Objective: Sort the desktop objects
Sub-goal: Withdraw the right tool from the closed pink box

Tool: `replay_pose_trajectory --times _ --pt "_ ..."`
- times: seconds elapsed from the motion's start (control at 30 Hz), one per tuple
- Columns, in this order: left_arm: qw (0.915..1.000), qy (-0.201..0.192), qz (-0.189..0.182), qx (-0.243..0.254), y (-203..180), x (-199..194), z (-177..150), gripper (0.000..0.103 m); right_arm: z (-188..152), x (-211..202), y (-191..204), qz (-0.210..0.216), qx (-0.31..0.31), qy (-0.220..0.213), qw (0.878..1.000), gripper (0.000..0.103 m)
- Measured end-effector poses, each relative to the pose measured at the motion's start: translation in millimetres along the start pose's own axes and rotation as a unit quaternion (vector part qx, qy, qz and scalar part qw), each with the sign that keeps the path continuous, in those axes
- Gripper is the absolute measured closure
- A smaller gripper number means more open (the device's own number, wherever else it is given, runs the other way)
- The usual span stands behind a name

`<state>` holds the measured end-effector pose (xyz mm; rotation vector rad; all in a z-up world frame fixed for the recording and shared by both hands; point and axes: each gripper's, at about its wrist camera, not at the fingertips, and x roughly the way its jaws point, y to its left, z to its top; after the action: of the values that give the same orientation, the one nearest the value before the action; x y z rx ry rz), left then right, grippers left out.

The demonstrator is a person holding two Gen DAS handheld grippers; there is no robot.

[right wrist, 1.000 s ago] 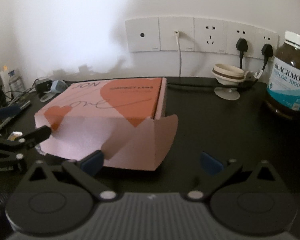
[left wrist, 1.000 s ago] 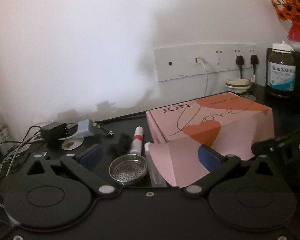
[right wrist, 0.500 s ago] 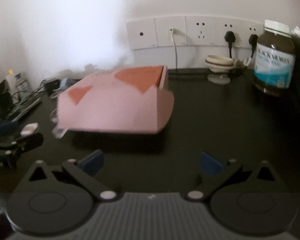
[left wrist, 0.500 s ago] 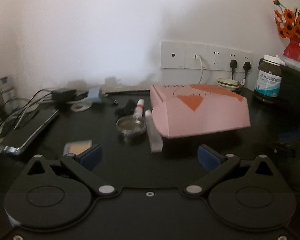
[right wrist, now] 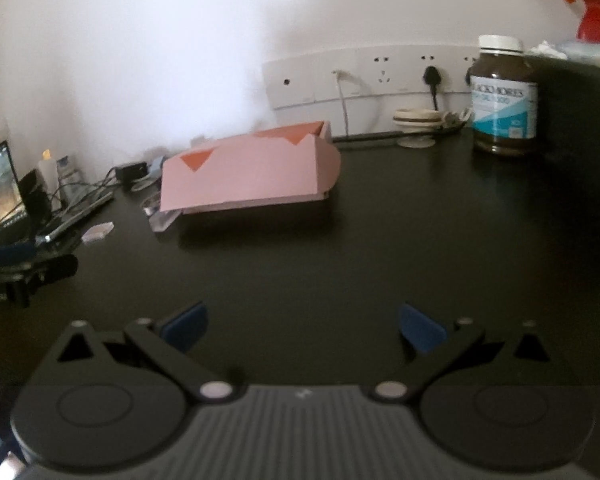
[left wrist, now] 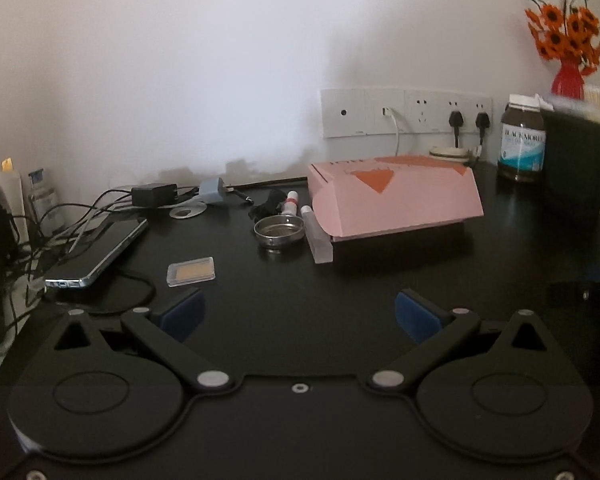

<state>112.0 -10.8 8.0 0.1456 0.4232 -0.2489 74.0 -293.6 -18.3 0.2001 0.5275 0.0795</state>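
Left wrist view shows the left tongs point(left wrist: 298, 314) spread wide and empty; the right tongs point(right wrist: 302, 326) likewise; the pink cardboard box point(left wrist: 396, 200) sits mid-bench point(left wrist: 300, 280), lid down; probably light and crushable, best pinched at a stiff side edge.
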Motion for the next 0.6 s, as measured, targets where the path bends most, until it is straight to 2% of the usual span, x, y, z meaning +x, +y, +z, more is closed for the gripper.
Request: replay_pose_trajectory --times 0.13,0.3,0.6 --pt "0.9999 0.0 0.009 -0.009 1.6 -1.3 -2.3 0.0 -0.6 -0.5 -3.5 0.0 0.015 -0.008 1.0 0.001" --pt "0.9996 0.008 0.002 -0.025 7.4 1.8 -2.6 0.0 -2.4 -2.6 -5.7 0.005 0.021 -0.012 1.0 0.001" --pt "0.9981 0.01 -0.005 -0.061 17.6 2.6 -4.5 0.0 16.6 -3.6 2.8 0.01 -0.019 0.036 0.999 0.001"
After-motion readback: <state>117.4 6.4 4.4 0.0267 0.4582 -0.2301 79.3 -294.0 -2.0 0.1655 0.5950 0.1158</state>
